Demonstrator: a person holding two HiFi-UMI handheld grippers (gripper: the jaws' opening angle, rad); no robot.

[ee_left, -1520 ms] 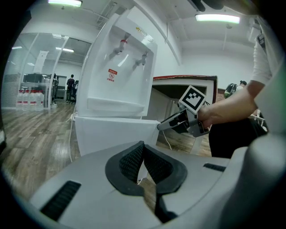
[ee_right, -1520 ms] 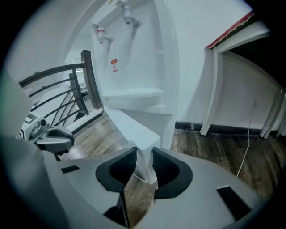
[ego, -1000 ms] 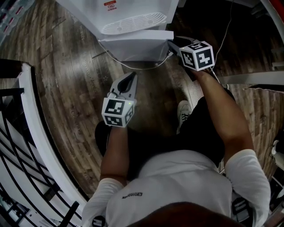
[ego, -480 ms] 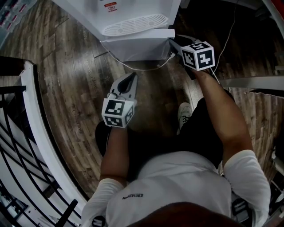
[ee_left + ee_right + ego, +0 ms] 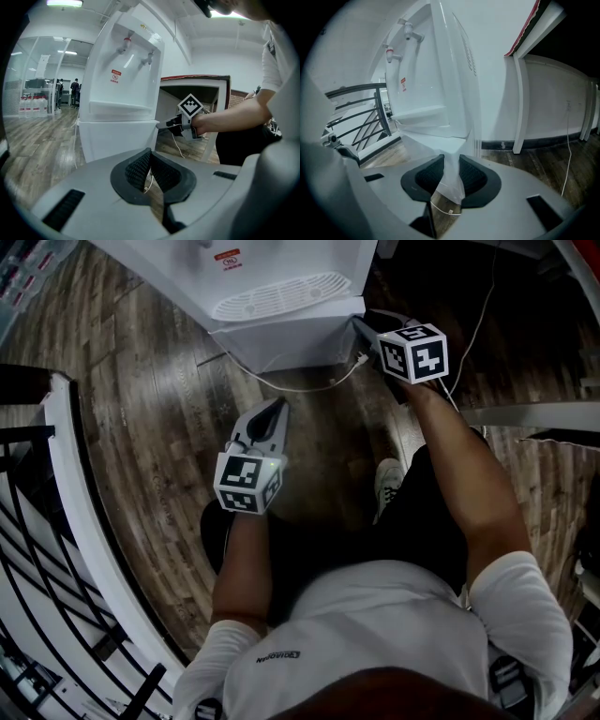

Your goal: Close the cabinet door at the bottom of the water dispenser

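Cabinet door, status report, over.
Left gripper shut, empty, clear of the dispenser. Right gripper just closing on door edge; door looks ajar. White cable on floor beneath, no clear block.

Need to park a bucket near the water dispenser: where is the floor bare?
Bare floor lies between the dispenser and the railing. In front of the dispenser a cable crosses the boards. Its right side is crowded: the right gripper, jaws just closing on the door's edge.

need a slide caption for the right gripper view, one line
Right gripper, jaws just closing, pinches the edge of the white cabinet door of the water dispenser.
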